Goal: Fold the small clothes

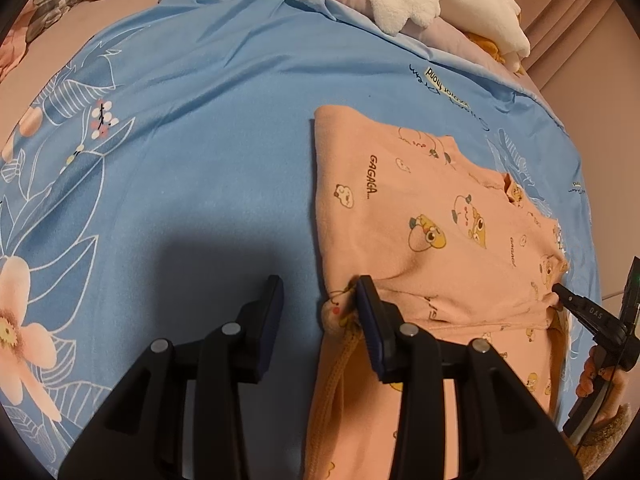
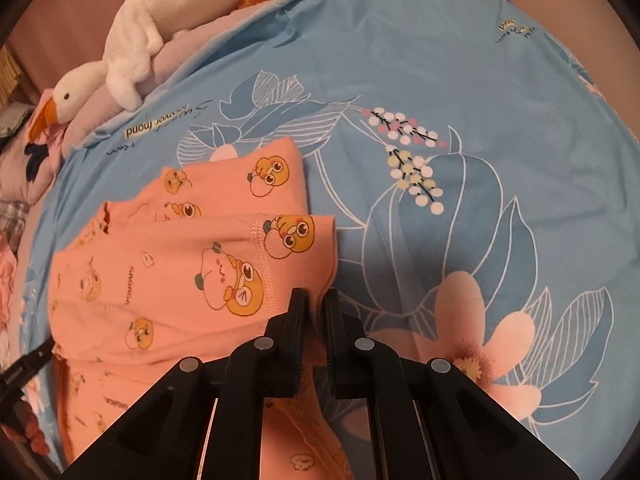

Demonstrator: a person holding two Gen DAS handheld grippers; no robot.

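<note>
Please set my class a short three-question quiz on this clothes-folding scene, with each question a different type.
1. True or false: the white plush goose lies on top of the pink garment.
2. What is the right hand-held gripper doing? A: open above the sheet. B: shut on the garment's edge. C: holding the goose.
3. In one word, what is the main colour of the sheet under the garment?

Key: 1 false, as the goose lies apart at the far end of the bed; 2 B; 3 blue.
</note>
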